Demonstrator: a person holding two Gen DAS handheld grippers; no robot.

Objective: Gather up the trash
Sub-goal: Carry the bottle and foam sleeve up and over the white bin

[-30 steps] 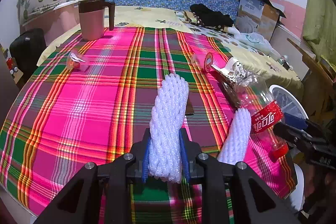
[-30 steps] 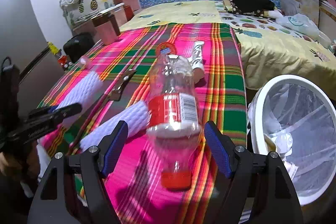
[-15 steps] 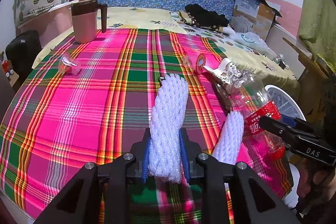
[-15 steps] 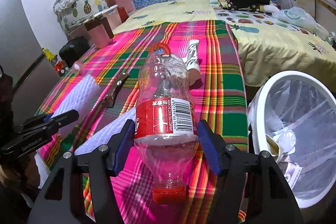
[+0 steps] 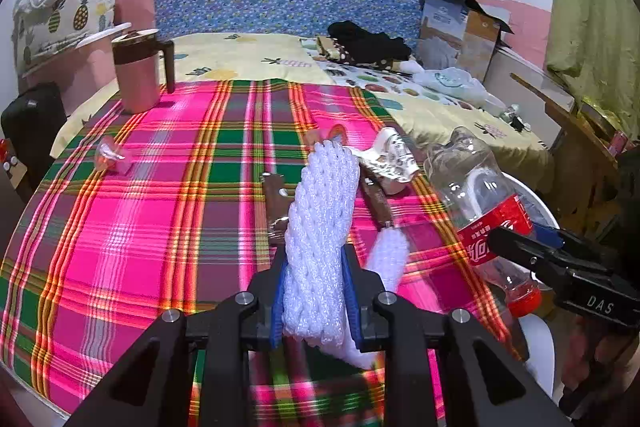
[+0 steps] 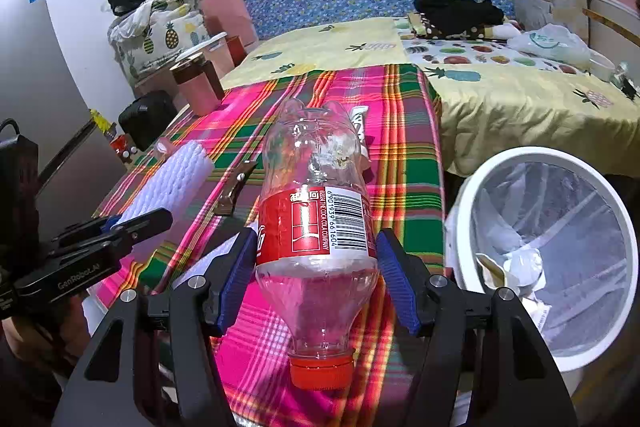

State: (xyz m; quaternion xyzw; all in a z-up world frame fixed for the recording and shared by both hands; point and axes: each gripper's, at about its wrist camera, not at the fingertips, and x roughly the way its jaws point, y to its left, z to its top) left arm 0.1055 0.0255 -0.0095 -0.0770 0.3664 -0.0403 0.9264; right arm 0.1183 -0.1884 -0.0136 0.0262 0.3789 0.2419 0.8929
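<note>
The right gripper [image 6: 316, 285] has closed onto the Coca-Cola bottle [image 6: 316, 211] and lifted it off the plaid tablecloth [image 6: 404, 131], beside the lined trash bin [image 6: 472, 195]. The left gripper [image 5: 316, 301] clamps a foam fruit net [image 5: 320, 227], likewise raised; both seem ready for dropping in.

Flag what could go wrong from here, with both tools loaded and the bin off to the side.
1. The right tool pinches the empty bottle near its tapering neck end, cap toward the camera; the smooth plastic might slip out before reaching the bin.
2. The left tool grips only one end of the soft foam net, so it may sag or pull free.
3. A second foam net lies close beside it and could get dragged.
</note>
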